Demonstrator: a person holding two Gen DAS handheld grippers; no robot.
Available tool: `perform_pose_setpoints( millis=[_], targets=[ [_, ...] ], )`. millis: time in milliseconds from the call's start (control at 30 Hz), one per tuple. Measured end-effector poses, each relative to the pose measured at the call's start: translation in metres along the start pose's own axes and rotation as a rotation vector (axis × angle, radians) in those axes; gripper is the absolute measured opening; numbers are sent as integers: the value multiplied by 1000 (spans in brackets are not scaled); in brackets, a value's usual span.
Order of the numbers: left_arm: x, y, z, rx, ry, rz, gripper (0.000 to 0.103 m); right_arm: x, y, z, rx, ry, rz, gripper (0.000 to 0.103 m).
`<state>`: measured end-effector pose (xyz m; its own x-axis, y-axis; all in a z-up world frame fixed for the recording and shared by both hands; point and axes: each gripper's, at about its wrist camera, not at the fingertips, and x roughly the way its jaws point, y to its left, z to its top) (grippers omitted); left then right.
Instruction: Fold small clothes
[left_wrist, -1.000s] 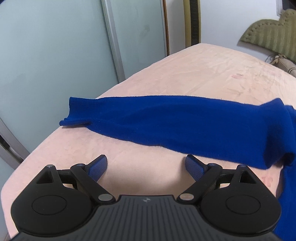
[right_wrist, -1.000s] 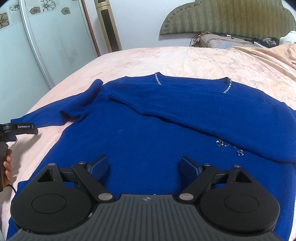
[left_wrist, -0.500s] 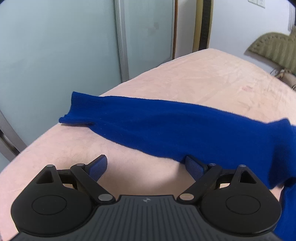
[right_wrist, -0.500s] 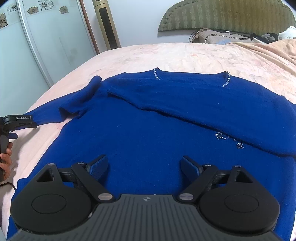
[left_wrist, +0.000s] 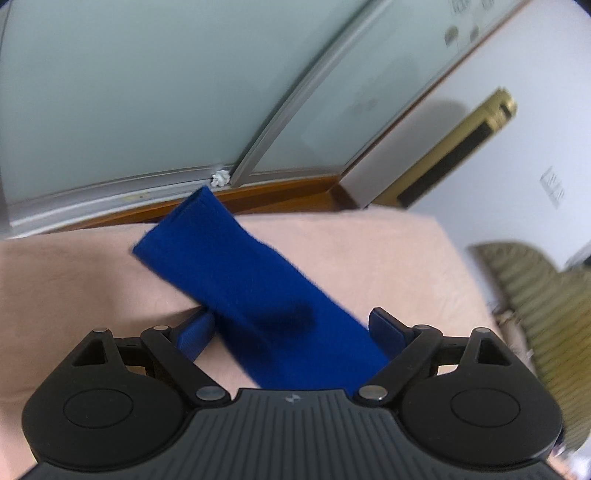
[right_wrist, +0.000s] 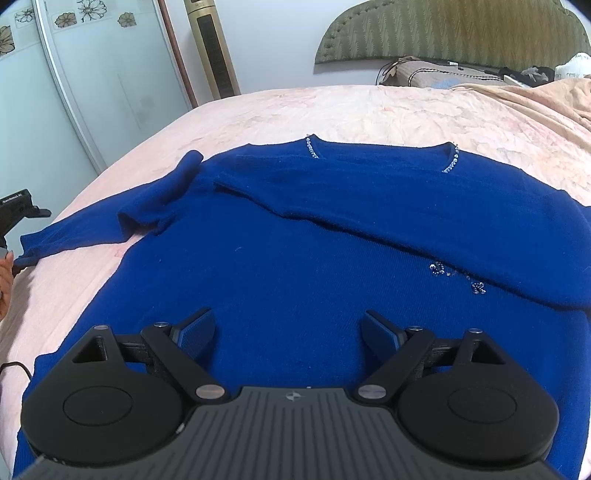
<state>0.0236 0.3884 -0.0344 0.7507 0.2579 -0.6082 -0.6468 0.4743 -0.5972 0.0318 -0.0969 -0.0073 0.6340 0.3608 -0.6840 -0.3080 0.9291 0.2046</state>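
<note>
A blue knit sweater (right_wrist: 295, 258) lies flat on the pink bed, its beaded neckline (right_wrist: 384, 155) toward the headboard and one sleeve (right_wrist: 406, 218) folded across its chest. The other sleeve (left_wrist: 240, 273) stretches toward the bed's edge, cuff (left_wrist: 173, 225) outermost. My left gripper (left_wrist: 291, 328) is tilted and open, with that sleeve running between its wide-apart fingers; the pads do not press on it. The left gripper's body (right_wrist: 18, 210) and a hand (right_wrist: 3, 277) show at the far left of the right wrist view. My right gripper (right_wrist: 288, 332) hovers open over the sweater's lower body, holding nothing.
Frosted sliding doors (left_wrist: 147, 92) stand close beyond the bed's edge (left_wrist: 92, 236). A gold tower fan (right_wrist: 214, 48) stands in the corner. A green padded headboard (right_wrist: 461, 33), a pillow (right_wrist: 443, 75) and bunched bedding (right_wrist: 535, 96) are at the far end.
The left gripper rolled and moved along the sleeve toward its cuff; the sleeve now lies between its fingers instead of ahead of them. The right gripper stayed put and open.
</note>
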Motion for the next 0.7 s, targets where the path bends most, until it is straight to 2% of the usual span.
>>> perform_pose_setpoints(
  millis=[33, 133, 200, 233, 300, 333, 400, 500, 700],
  targets=[
    [1, 3, 1, -17, -1, -11, 89, 0, 0, 0, -1, 1, -1, 89],
    [0, 13, 6, -78, -11, -36, 76, 0, 1, -1, -1, 2, -2, 89],
    [3, 22, 11, -118, -14, -34, 55, 0, 1, -1, -2, 4, -2, 89],
    [5, 27, 13, -130, -11, -25, 47, 1, 2, -1, -3, 5, -3, 89],
    [8, 31, 14, -147, 3, 18, 15, 1, 2, -1, -4, 7, -2, 90],
    [8, 33, 14, -157, 6, 33, 12, 2, 3, -1, -5, 7, -1, 90],
    [6, 37, 14, -183, 6, 18, 9, 1, 3, -1, -8, 7, 1, 90],
    [3, 31, 15, -155, -5, 46, 6, 1, 4, 0, -9, 4, 3, 90],
    [-17, -20, 10, 83, -157, 163, 5, -6, 3, 1, -11, -16, -4, 90]
  ],
)
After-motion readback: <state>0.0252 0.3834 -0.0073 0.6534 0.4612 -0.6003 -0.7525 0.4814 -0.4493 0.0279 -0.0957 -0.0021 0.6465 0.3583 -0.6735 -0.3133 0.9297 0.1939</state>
